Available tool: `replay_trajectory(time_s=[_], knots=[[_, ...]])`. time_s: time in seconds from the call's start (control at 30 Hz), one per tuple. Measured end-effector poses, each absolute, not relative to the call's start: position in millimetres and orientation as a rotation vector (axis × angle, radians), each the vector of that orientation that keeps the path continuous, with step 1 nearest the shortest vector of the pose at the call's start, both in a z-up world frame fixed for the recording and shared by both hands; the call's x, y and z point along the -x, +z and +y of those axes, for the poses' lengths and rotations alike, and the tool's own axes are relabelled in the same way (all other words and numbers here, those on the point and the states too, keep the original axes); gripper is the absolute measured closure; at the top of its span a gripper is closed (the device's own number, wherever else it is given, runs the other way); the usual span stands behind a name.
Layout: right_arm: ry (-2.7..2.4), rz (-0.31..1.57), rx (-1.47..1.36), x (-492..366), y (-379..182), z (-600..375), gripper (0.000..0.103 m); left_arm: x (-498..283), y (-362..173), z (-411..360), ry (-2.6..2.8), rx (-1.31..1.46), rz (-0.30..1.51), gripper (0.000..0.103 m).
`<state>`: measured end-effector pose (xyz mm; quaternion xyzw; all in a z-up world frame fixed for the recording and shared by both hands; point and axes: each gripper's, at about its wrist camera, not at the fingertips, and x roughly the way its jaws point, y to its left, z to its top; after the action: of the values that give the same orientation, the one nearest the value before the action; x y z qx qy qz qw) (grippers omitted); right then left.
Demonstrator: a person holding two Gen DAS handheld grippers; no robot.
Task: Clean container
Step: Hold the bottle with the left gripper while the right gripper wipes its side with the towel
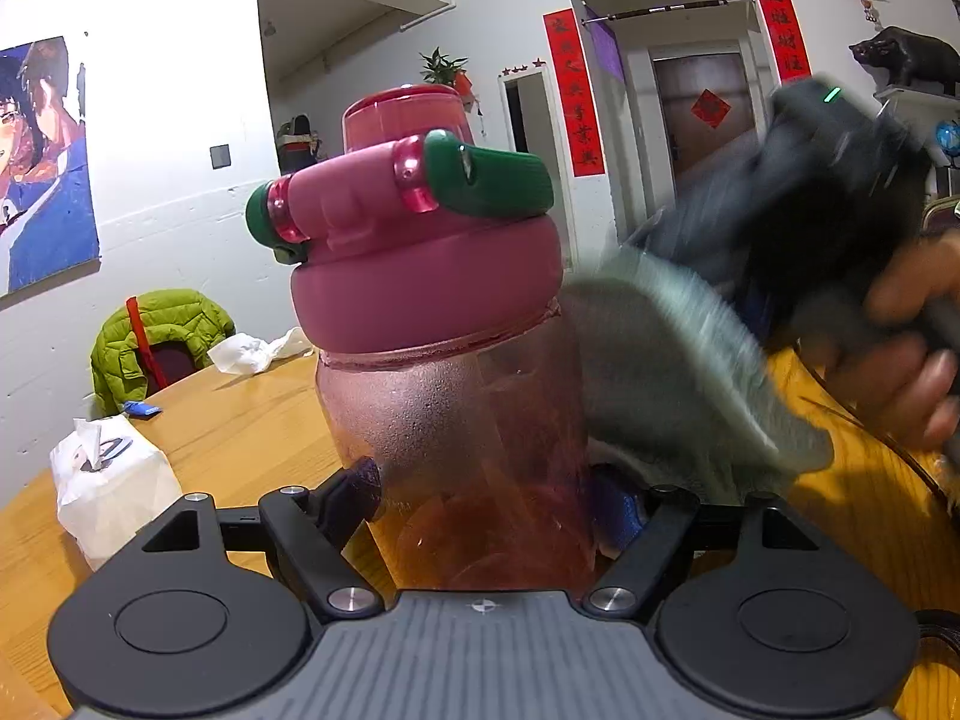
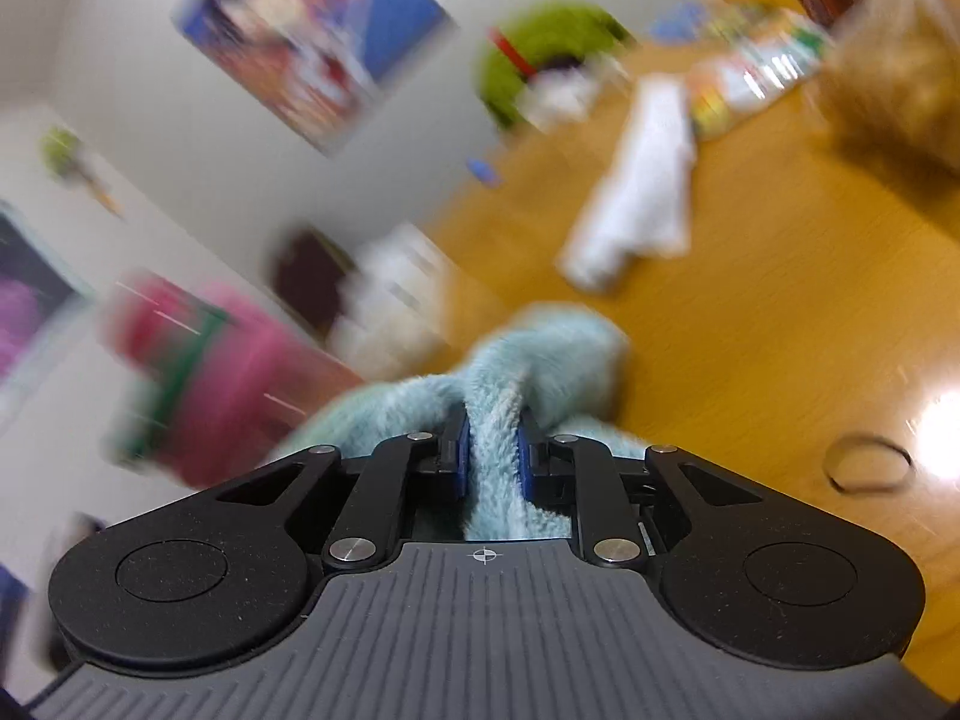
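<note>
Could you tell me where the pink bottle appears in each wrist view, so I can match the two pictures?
Left wrist view: the pink bottle fills the centre, upright between the left gripper fingers.
Right wrist view: the bottle is a blurred pink shape at the left, beside the blue cloth.
Shared landmark: the green jacket behind the table.

The left gripper (image 1: 486, 498) points slightly downward, its two blue-padded fingers (image 1: 360, 480) pressed against opposite sides of a pink bottle (image 1: 456, 408), holding it upright. The right gripper (image 2: 491, 456) is nearly closed, its pads pinching a fold of pale blue fleecy cloth (image 2: 498, 420). Seen from the left wrist, a blurred bare hand (image 1: 906, 354) holds that right gripper beside the bottle.
</note>
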<state>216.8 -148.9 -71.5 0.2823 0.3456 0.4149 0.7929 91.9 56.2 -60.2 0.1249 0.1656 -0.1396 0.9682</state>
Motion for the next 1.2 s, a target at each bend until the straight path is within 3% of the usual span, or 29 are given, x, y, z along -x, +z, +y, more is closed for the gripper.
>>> replay_trajectory(time_s=[0.07, 0.2, 0.33, 0.43, 0.6, 0.8, 0.9, 1.2], knots=[[0.986, 0.648, -0.735, -213, -62, -165, 0.083, -91, -60, 56, -0.285, -0.253, 0.335, 0.028], [1.034, 0.699, -0.827, -223, -72, -166, 0.082, -90, -60, 55, -0.289, -0.252, 0.333, 0.028], [0.865, 0.893, -0.649, -236, -94, -143, 0.083, -92, -60, 55, -0.291, -0.250, 0.332, 0.028], [0.819, 0.901, -0.539, -235, -97, -131, 0.083, -93, -61, 54, -0.285, -0.251, 0.341, 0.027], [0.806, 0.831, -0.496, -228, -93, -133, 0.082, -79, -57, 47, -0.217, -0.273, 0.371, 0.013], [0.770, 0.712, -0.538, -222, -80, -148, 0.082, -60, -49, 34, -0.161, -0.312, 0.390, 0.014], [0.786, 0.666, -0.597, -221, -76, -153, 0.082, -54, -48, 29, -0.174, -0.327, 0.375, 0.023], [0.877, 0.722, -0.521, -215, -67, -141, 0.083, -77, -51, 46, -0.263, -0.256, 0.312, 0.026]])
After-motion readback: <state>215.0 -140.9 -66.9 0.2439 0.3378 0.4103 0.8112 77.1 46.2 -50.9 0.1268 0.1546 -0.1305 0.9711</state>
